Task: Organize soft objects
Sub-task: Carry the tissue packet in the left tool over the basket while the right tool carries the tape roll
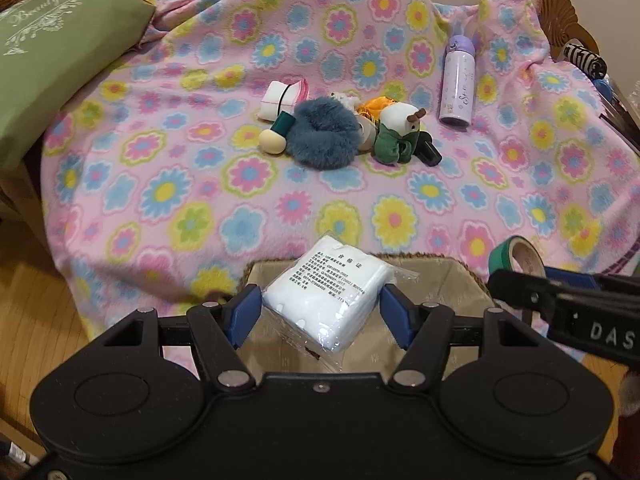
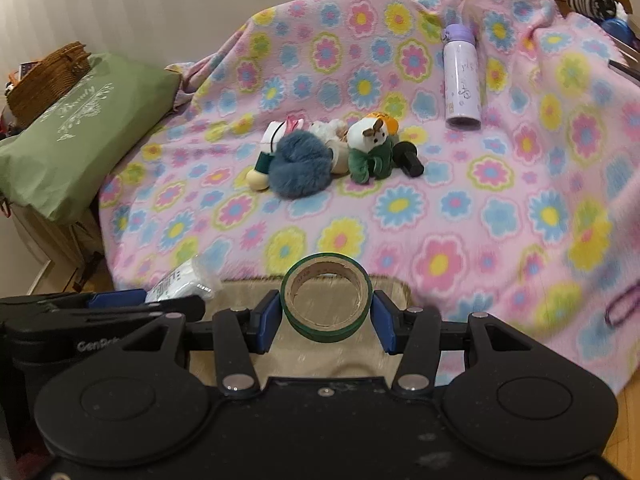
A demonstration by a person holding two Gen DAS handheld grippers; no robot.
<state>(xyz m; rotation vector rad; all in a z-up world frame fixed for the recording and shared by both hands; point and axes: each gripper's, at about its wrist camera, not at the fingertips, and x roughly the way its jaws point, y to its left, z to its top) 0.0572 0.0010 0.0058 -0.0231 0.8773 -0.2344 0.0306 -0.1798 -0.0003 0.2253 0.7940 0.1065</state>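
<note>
Holding both loads above the tan fabric-lined basket point(image 1: 448, 284), we have our left gripper point(image 1: 322, 312) clamped on the white plastic-wrapped cotton pack point(image 1: 332, 296), right gripper point(image 2: 326, 314) on the green tape roll point(image 2: 326, 298).

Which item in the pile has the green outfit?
The white plush at the pile's right end, green clothed, beside the black cylinder. The blue pompom to its left is plain fur.

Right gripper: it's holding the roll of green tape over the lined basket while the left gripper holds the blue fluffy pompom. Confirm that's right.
Not quite. The left gripper holds a white packet in clear plastic, not the blue fluffy pompom, which lies on the flowered blanket, as the left wrist view shows. The right gripper does hold the green tape over the lined basket.
</note>
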